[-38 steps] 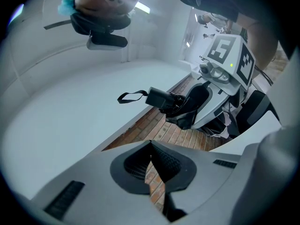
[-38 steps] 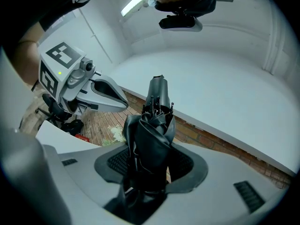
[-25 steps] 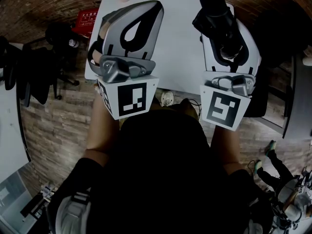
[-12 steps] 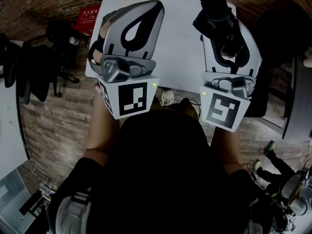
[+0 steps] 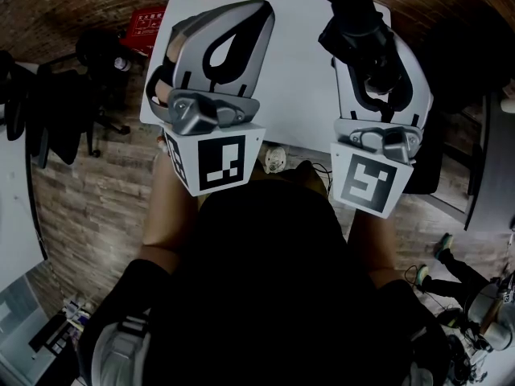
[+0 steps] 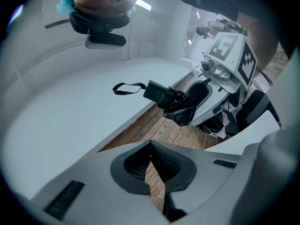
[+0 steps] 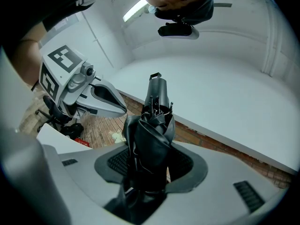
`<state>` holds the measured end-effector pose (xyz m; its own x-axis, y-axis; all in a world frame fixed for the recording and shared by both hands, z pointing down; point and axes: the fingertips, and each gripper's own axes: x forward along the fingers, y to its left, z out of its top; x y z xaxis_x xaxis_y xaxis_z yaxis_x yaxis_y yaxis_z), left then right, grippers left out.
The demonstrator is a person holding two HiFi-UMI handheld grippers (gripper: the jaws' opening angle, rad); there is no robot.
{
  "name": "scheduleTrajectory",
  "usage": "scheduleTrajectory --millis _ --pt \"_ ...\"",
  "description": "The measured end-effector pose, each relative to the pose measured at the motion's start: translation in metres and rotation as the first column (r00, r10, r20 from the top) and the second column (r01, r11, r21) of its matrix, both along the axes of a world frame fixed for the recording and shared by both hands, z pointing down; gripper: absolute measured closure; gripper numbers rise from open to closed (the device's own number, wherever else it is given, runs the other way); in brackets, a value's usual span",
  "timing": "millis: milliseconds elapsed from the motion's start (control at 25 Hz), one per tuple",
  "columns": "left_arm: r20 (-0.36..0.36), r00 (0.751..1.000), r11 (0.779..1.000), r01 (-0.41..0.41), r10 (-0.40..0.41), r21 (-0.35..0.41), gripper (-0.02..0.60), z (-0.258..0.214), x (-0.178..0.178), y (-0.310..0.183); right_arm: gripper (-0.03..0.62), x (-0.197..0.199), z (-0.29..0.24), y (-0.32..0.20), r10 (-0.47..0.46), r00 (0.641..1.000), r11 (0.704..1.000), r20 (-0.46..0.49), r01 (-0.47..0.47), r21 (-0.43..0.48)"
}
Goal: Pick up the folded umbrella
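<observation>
The right gripper (image 7: 151,165) pinches the folded umbrella (image 7: 152,125) round its bundled black cloth, with the handle end pointing away over the white worktop (image 5: 298,71). The left gripper (image 6: 151,159) is beside it, its pads pressed together at the tips with nothing between them.

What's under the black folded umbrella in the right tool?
The white table, seen from the head view. The patch directly beneath the black folded umbrella and right tool is covered.
</observation>
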<state>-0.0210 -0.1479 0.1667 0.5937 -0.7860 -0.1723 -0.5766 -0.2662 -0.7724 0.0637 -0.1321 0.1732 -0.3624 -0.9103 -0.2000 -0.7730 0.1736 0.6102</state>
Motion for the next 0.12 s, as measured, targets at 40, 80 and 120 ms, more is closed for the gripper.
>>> scheduleTrajectory --millis 40,80,120 --pt "0.0 1.0 1.0 -0.001 0.001 0.0 0.569 -0.0006 0.0002 0.0 0.375 0.0001 -0.0006 -0.0005 0.0 1.0 1.0 0.001 0.0 0.001" --pt "-0.001 1.0 1.0 -0.002 0.002 0.0 0.569 -0.0012 0.0004 -0.0002 0.375 0.0001 -0.0011 -0.0011 -0.001 1.0 1.0 0.002 0.001 0.002" --pt "-0.001 1.0 1.0 -0.002 0.002 0.0 0.569 -0.0018 0.0006 -0.0004 0.375 0.0 -0.0017 -0.0016 -0.001 1.0 1.0 0.003 0.001 0.003"
